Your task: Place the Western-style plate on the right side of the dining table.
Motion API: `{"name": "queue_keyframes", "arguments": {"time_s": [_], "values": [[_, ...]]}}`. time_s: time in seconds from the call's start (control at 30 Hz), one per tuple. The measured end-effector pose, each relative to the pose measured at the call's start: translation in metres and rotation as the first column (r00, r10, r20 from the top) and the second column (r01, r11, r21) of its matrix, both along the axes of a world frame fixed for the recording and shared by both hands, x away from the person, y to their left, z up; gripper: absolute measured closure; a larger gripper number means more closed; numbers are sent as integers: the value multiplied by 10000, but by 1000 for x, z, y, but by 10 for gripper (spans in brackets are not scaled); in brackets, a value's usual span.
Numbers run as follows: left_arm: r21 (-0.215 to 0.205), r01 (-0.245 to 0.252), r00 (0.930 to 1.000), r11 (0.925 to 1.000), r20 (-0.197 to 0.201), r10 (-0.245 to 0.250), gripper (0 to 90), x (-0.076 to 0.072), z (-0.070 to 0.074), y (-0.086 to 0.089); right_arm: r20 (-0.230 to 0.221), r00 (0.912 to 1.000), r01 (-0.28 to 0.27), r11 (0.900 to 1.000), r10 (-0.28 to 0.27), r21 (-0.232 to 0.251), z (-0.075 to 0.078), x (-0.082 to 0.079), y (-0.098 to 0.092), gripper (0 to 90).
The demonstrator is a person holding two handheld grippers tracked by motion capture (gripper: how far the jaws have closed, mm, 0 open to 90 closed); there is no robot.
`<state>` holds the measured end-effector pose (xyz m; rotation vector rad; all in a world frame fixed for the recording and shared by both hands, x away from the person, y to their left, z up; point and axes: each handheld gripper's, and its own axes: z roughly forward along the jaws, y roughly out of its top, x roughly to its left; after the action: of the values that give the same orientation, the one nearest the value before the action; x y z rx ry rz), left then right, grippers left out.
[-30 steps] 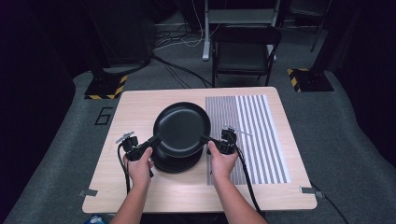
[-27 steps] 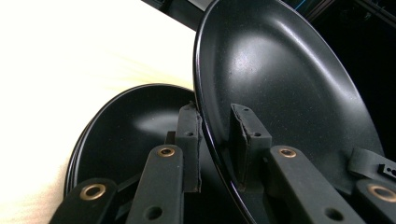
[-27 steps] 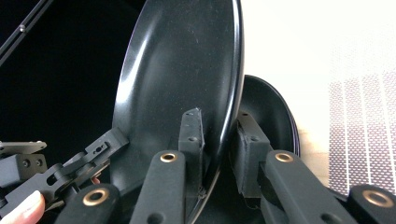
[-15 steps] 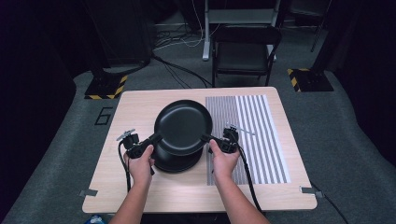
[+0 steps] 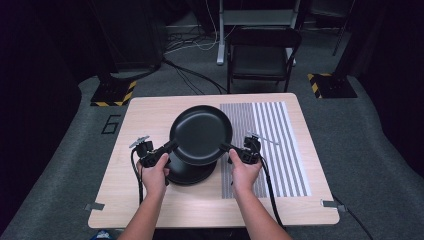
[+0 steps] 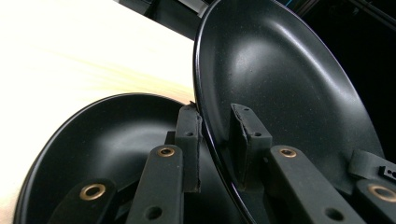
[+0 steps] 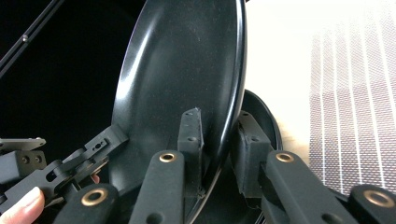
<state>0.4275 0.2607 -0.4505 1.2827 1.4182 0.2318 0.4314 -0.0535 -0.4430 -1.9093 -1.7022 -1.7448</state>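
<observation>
A black plate (image 5: pixel 201 134) hangs tilted above a stack of black plates (image 5: pixel 192 175) on the wooden table (image 5: pixel 145 117). My left gripper (image 5: pixel 170 147) is shut on the plate's left rim and my right gripper (image 5: pixel 226 147) on its right rim. In the left gripper view the pads (image 6: pixel 189 135) pinch the raised plate's (image 6: pixel 280 79) edge, with the lower plate (image 6: pixel 102 140) beneath. In the right gripper view the raised plate (image 7: pixel 182 70) stands between the pads (image 7: pixel 191 135), over the stack (image 7: pixel 261 116). The left gripper (image 7: pixel 88 154) shows across it.
A grey striped mat (image 5: pixel 280 135) covers the right part of the table, under my right hand. A black chair (image 5: pixel 262 55) stands beyond the far edge, with cables on the floor behind. Bare wood lies to the left and near the front edge.
The held plate and both hands have drifted slightly to the right. Both grips on the rim are unchanged.
</observation>
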Motion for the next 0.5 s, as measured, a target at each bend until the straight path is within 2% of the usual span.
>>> {"name": "queue_keyframes", "arguments": {"time_s": [0.23, 0.5], "values": [[-65, 160, 9999, 9999, 18, -159, 742, 3, 4, -10, 92, 9997, 204, 9998, -205, 31, 3, -3, -8, 749], [-8, 557, 9983, 9984, 147, -557, 742, 8, 7, -26, 136, 9983, 561, 9984, -562, 74, 7, -10, -24, 749]]}}
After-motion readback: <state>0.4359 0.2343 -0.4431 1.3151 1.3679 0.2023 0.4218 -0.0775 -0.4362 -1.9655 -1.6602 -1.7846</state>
